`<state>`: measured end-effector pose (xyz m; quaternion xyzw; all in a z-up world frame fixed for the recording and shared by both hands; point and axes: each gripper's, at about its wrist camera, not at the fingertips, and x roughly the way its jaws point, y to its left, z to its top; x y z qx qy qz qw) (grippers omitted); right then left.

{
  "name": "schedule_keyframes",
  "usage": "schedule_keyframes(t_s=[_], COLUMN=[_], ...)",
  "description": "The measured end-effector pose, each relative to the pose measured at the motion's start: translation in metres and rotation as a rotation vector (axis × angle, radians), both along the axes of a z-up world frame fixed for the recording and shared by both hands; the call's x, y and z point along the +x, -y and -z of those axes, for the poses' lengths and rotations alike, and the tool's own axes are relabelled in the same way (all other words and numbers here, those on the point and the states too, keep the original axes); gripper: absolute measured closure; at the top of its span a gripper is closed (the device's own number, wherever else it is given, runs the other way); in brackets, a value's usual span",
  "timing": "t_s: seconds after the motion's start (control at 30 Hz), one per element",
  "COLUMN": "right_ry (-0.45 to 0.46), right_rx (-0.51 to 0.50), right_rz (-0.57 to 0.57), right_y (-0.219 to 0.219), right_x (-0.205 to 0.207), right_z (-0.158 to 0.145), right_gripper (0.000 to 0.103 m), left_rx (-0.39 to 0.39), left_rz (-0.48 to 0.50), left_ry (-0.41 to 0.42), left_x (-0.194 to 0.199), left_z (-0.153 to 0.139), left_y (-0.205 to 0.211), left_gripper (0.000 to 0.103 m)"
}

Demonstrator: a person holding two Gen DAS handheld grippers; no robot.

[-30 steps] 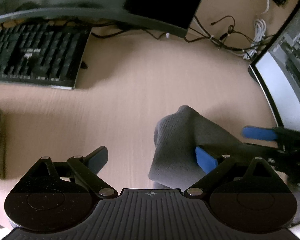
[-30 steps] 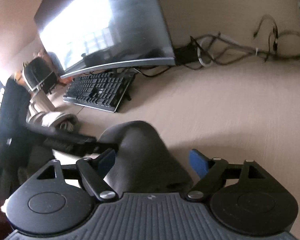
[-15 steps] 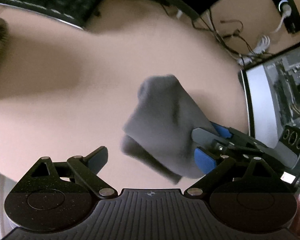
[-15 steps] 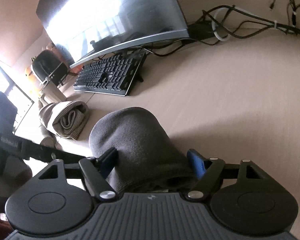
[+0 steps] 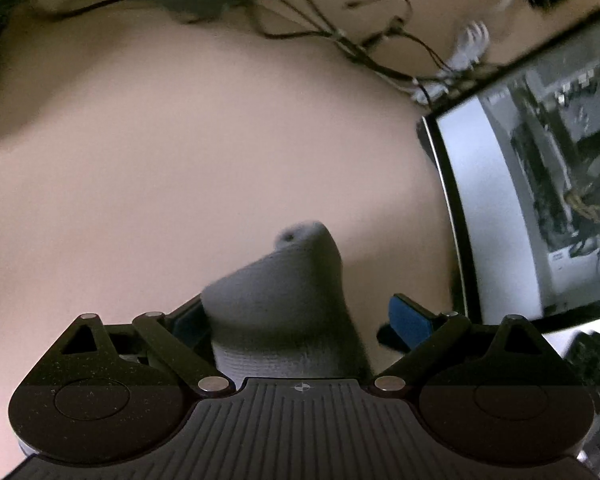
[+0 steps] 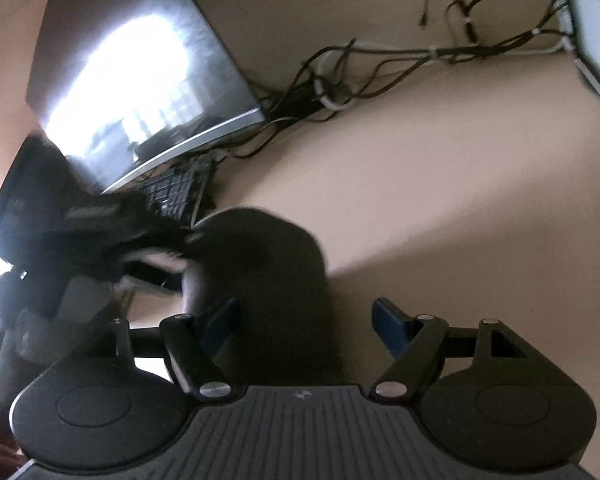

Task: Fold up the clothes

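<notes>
Only one grey knitted garment (image 5: 288, 300) is seen, bunched between the spread, non-pressing jaws of both the left gripper (image 5: 296, 320) and the right gripper (image 6: 304, 320), whose jaws have just been closing, its long axis running forward, rounded end away, over one beige desk (image 5: 180, 160).

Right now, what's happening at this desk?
A person works two handheld grippers on one grey knit garment above a beige desk. The cloth bunches up between the fingers of both the left gripper and the right gripper. On each, a clear gap shows at one blue pad, so neither visibly clamps it. The right gripper's jaws have just been closing around the cloth. Monitor, keyboard and cables sit behind. No finished fold yet.
</notes>
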<state>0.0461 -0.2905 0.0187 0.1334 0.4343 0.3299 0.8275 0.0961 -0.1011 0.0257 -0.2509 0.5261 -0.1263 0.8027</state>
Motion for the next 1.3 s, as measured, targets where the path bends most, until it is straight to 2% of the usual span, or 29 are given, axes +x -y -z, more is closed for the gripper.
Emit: schedule_keyframes(t_s=[0.17,0.3,0.37,0.47,0.63,0.67,0.7,0.73,0.83,1.07,1.2,1.3], right_ry=[0.018,0.011,-0.002,-0.057,-0.239,-0.262,-0.26,-0.236,-0.153,-0.03,0.122,0.143], right_rx=[-0.04,-0.029,-0.009,0.044,0.196,0.216,0.217,0.214,0.157,0.024,-0.157,-0.175], right_rz=[0.047,0.05,0.054,0.07,0.108,0.109,0.108,0.099,0.072,0.105,0.07,0.037], right_y=[0.008,0.003,-0.001,-0.008,-0.012,-0.013,-0.015,-0.017,-0.025,-0.007,-0.009,-0.017], right_x=[0.004,0.004,0.005,0.006,0.01,0.011,0.01,0.009,0.007,0.026,0.027,0.023], right_z=[-0.003,-0.001,0.001,0.007,0.032,0.035,0.035,0.032,0.016,-0.004,-0.015,-0.016], right_gripper=[0.028,0.026,0.025,0.022,0.019,0.019,0.025,0.035,0.039,0.039,0.036,0.035], left_rx=[0.087,0.175,0.18,0.141,-0.039,-0.069,-0.098,-0.12,-0.102,-0.11,-0.001,0.017], left_rz=[0.113,0.134,0.121,0.068,0.008,0.0,-0.006,-0.003,0.034,0.085,0.06,0.025], left_ry=[0.074,0.13,0.13,0.07,-0.023,-0.036,-0.047,-0.055,-0.051,-0.046,0.047,0.091], left_x=[0.024,0.012,-0.003,-0.02,-0.035,-0.033,-0.032,-0.028,-0.018,0.012,0.003,0.009], left_z=[-0.016,-0.036,-0.036,-0.024,0.002,0.007,0.011,0.014,0.014,0.007,-0.016,-0.031], left_y=[0.033,0.013,-0.01,-0.042,-0.066,-0.067,-0.066,-0.062,-0.039,0.013,0.003,-0.015], left_gripper=[0.007,0.006,0.006,0.006,0.006,0.006,0.006,0.006,0.005,0.004,0.004,0.004])
